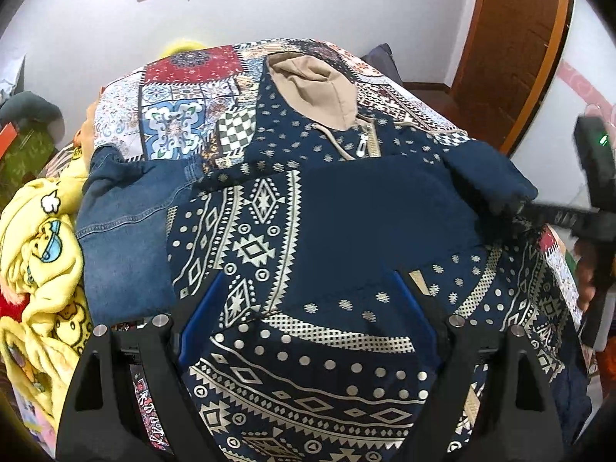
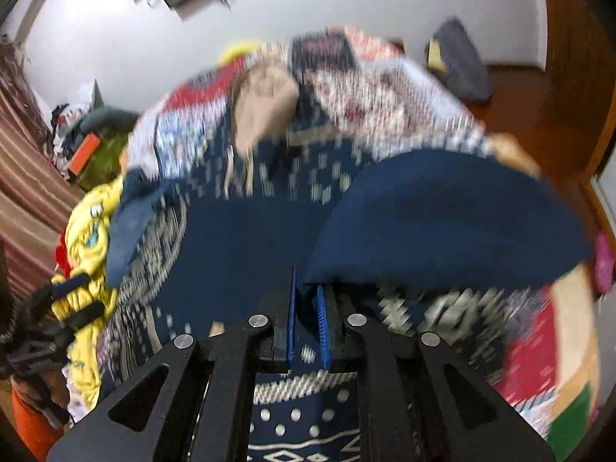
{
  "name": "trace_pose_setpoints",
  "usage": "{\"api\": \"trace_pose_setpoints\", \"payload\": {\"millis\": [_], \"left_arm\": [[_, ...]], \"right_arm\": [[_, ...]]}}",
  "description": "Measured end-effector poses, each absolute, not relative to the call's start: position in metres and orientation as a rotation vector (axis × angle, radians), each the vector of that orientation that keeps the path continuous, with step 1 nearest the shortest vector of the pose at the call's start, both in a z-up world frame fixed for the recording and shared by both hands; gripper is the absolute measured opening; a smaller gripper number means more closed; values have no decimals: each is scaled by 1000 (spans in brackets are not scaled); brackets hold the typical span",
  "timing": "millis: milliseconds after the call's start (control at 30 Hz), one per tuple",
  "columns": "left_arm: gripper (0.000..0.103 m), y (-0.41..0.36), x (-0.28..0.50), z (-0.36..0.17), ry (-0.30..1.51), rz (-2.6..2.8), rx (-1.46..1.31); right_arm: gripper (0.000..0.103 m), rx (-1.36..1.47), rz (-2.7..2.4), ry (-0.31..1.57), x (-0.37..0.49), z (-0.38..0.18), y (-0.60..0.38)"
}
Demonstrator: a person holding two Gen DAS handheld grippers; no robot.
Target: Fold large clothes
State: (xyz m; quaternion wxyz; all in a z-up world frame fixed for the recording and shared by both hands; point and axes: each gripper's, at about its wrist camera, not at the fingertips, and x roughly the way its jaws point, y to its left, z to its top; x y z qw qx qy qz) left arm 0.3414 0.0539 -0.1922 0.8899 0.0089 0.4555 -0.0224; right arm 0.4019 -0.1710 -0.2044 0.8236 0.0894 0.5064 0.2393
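A navy hoodie (image 1: 358,208) with a cream geometric print lies front-up on the bed, its beige-lined hood (image 1: 319,88) at the far end and the zipper partly done up. My left gripper (image 1: 308,273) hovers open over the hoodie's lower front, nothing between its blue pads (image 1: 208,300). From the right edge my right gripper (image 1: 516,206) reaches in, shut on the end of the plain navy sleeve (image 1: 485,177). In the blurred right wrist view that sleeve (image 2: 442,223) arches up from my right gripper (image 2: 306,281) across the hoodie's body. The left gripper (image 2: 77,298) shows at the lower left.
The hoodie lies on a patchwork bedspread (image 1: 184,88). Blue jeans (image 1: 123,238) lie to its left, beside a rumpled yellow cartoon blanket (image 1: 38,261). A wooden door (image 1: 512,38) stands at the back right, and a dark cushion (image 2: 458,61) lies on the floor by the wall.
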Motion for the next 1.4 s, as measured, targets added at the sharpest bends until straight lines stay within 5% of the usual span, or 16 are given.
{"api": "trace_pose_setpoints", "payload": {"millis": [100, 200, 467, 700, 1033, 1233, 1300, 1400], "left_arm": [[85, 39, 348, -188, 948, -79, 35], [85, 18, 357, -181, 940, -119, 68], [85, -82, 397, -160, 906, -299, 169], [85, -186, 438, -177, 934, -436, 294], [82, -297, 469, -250, 999, -548, 521], [43, -310, 489, -281, 1056, -538, 460], [12, -307, 493, -278, 1045, -528, 433], [5, -293, 499, -263, 1035, -489, 353]], "right_arm": [[12, 204, 511, 1152, 392, -213, -177], [24, 264, 531, 1192, 387, -209, -195], [38, 186, 412, 1010, 360, -159, -264], [60, 225, 220, 912, 349, -149, -333], [60, 378, 75, 993, 344, -194, -393], [60, 407, 61, 1021, 346, -206, -401], [60, 418, 66, 1020, 347, -207, -401], [60, 417, 82, 1002, 347, -203, -398]]}}
